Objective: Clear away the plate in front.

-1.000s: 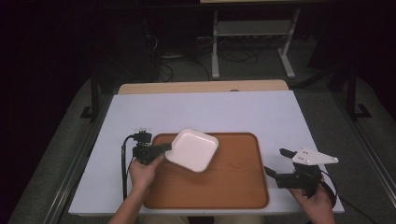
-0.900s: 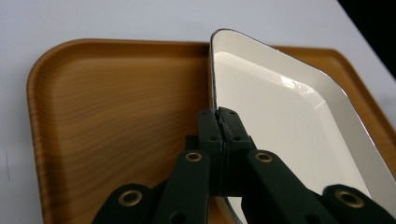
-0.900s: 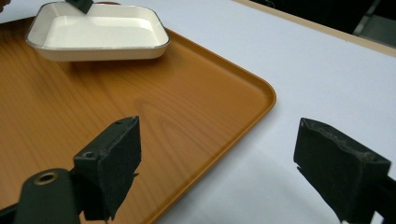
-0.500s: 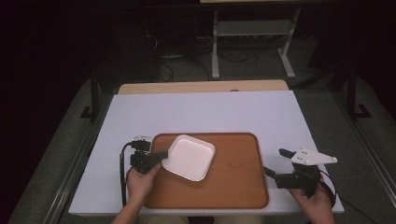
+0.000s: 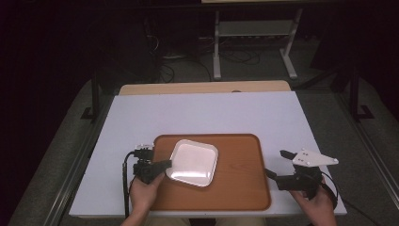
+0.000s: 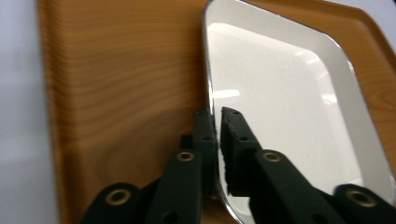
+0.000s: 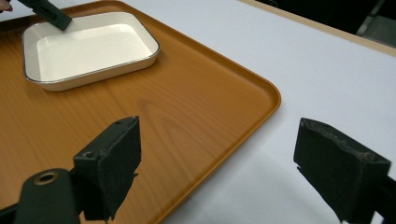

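White dish [image 5: 193, 162] on wooden tray [image 5: 244, 188], left gripper [image 6: 217, 122] jaws pinching its rim, right gripper [image 5: 278, 165] jaws spread.

Dim room — grey floor [image 5: 56, 136], white-topped table [image 5: 207, 113], metal stand [image 5: 254, 33] and cables beyond.

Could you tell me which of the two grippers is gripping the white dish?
The left gripper, jaws clamped on the white dish's rim; the right gripper is open beside the tray.

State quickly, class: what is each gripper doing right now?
Left gripper: shut on the rim of the shallow white rectangular dish, over the brown wooden tray.
Right gripper: open, holding nothing, beside the tray's edge.
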A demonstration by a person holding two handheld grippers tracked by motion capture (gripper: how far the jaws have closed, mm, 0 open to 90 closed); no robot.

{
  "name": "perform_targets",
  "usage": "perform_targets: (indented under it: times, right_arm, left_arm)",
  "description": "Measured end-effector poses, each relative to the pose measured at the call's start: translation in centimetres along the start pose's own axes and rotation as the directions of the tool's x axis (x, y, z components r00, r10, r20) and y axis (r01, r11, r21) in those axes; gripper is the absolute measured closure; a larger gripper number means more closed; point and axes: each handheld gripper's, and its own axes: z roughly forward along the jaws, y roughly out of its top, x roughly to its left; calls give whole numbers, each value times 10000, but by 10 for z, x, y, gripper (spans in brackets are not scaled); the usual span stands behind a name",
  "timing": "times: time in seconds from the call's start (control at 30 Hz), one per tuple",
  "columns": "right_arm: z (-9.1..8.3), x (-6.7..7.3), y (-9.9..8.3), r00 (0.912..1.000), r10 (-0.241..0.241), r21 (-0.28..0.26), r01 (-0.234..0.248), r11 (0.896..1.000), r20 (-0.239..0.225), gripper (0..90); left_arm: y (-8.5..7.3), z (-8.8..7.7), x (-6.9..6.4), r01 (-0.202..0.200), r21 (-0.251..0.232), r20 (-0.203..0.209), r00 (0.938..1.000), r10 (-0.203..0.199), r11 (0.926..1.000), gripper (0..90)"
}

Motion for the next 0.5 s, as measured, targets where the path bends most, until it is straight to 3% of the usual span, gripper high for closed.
perform_targets:
  times: [0.17, 0.5]
  right_arm:
    - [-1, 1, 1, 10000, -30, -52, 30, 10000, 25, 142]
    - [-2, 0, 1, 10000, 5, -75, -5, 10000, 79, 142]
  left_arm:
    - [-4, -1, -4, -16, 65, 193, 9998, 14, 10000, 733]
    - [-14, -9, -10, -167, 245, 623, 9979, 151, 9996, 699]
